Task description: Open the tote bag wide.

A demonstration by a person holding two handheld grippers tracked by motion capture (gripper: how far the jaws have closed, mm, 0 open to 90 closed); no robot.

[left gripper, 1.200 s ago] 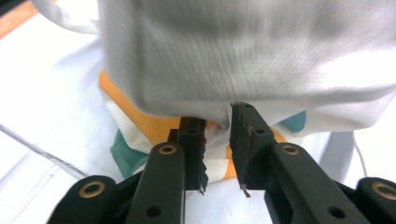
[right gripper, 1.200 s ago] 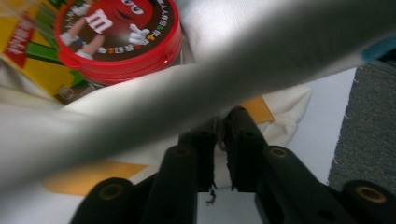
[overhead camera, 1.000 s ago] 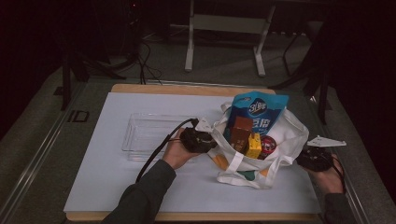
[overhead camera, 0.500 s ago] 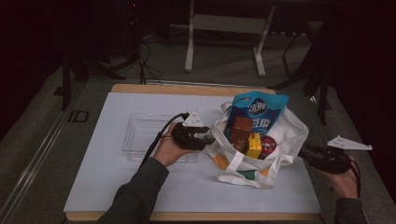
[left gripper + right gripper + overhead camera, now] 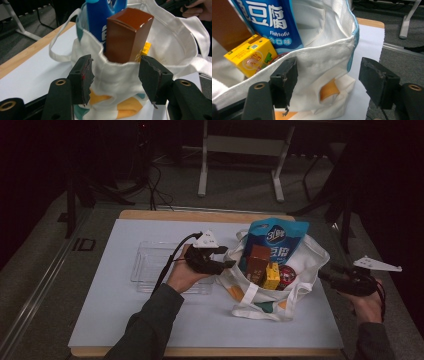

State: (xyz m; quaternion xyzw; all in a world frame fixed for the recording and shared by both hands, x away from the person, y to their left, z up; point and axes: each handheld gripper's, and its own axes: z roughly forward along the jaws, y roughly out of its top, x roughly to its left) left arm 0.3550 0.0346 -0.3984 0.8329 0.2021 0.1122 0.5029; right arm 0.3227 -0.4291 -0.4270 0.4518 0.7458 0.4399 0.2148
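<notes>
The left tongs [image 5: 227, 264] stand open, their jaws having just been spreading, with the near rim of the white tote bag [image 5: 307, 265] between the pads but not pressed; in the left gripper view the cloth edge [image 5: 117, 67] sags free across the gap. The right tongs [image 5: 325, 272] are open too, jaws having just been widening, and in the right gripper view the bag's side wall [image 5: 319, 62] lies between them untouched, the right-hand jaw well clear of the cloth. The bag sits on the white tabletop [image 5: 120, 320] directly between the two hands, its mouth gaping upward. From the left tongs it lies straight ahead and touching-close; the right tongs hang just off its opposite side, a little farther away. Inside stand a blue snack pouch [image 5: 277, 237], a brown carton [image 5: 259, 262] upright with its long axis vertical, and a yellow box [image 5: 272, 276]. A clear plastic tray [image 5: 150, 262] rests beside the left hand [image 5: 182, 277]. The left hand looks nearer for any reach into the bag.
</notes>
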